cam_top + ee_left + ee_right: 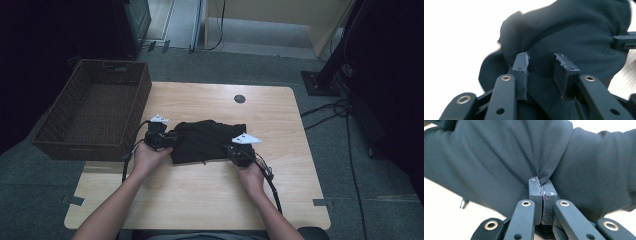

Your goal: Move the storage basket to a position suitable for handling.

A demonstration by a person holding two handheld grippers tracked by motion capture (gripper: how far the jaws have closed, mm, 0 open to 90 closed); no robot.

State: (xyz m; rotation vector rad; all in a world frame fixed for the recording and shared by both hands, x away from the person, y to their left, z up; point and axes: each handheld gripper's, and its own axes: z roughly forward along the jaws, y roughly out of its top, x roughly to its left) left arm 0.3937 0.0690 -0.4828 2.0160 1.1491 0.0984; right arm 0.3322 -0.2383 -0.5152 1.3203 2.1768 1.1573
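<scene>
A black garment lies bunched in the middle of the wooden table. At the cloth's left edge, my left gripper is held by a hand. In the left gripper view its jaws stand apart, and a fold of the garment lies between them without being pinched. My right gripper sits at the garment's near right corner. In the right gripper view its jaws are shut on a gathered pleat of the cloth. A small metal piece hangs at the garment's lower edge.
A brown wicker basket stands at the table's left, overhanging the edge, with nothing in it. A round black cable hole sits near the far edge. Cables trail from both grippers toward the near side. Dark stands and cables crowd the floor at right.
</scene>
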